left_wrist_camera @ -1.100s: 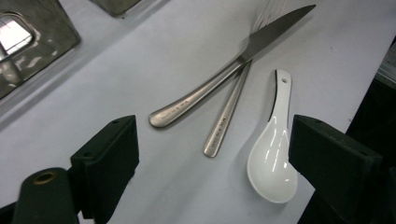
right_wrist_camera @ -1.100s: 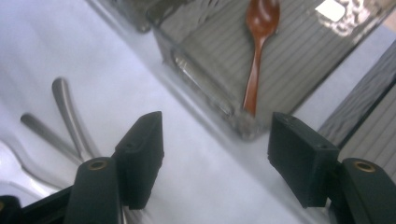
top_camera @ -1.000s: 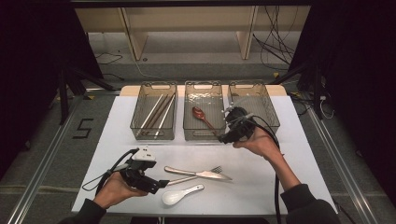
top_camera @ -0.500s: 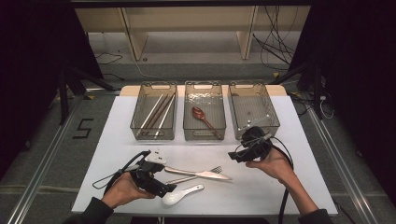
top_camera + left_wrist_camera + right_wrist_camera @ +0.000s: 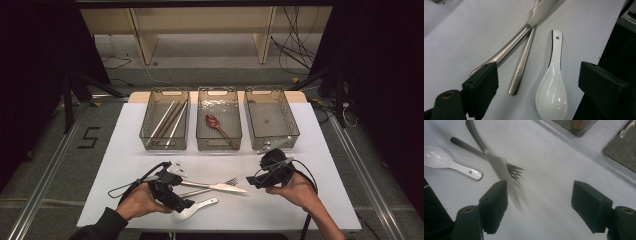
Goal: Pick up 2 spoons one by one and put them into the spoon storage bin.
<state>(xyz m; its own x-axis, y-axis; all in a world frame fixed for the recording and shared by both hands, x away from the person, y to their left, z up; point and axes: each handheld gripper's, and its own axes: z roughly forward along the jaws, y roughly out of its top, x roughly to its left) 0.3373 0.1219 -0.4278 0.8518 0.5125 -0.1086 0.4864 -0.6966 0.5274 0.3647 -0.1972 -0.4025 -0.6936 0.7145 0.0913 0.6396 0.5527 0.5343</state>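
Note:
A steel knife [image 5: 220, 187] lies across a fork [image 5: 231, 181] on the white table [image 5: 320, 150], with a white ceramic spoon [image 5: 195, 209] just in front of them. My left gripper [image 5: 185, 204] hangs low over the spoon [image 5: 552, 92], open, its jaws wide on either side of the bowl and not touching it. The fork handle [image 5: 522, 65] and knife handle [image 5: 524, 30] lie beside the spoon. My right gripper [image 5: 250, 181] sits by the knife's tip, pointing at the blade [image 5: 499, 167] and the fork tines [image 5: 512, 171]. Its jaws have just been opening and hold nothing.
Three clear trays stand in a row at the back of the table. The left tray [image 5: 150, 135] holds chopsticks [image 5: 167, 120], the middle tray [image 5: 218, 92] a brown spoon [image 5: 220, 127], and the right tray [image 5: 290, 120] is bare. The table's front edge runs close behind the white spoon.
My right hand has come back from the trays toward the person and down, ending by the knife's tip. The left gripper has shifted a little right, over the white spoon.

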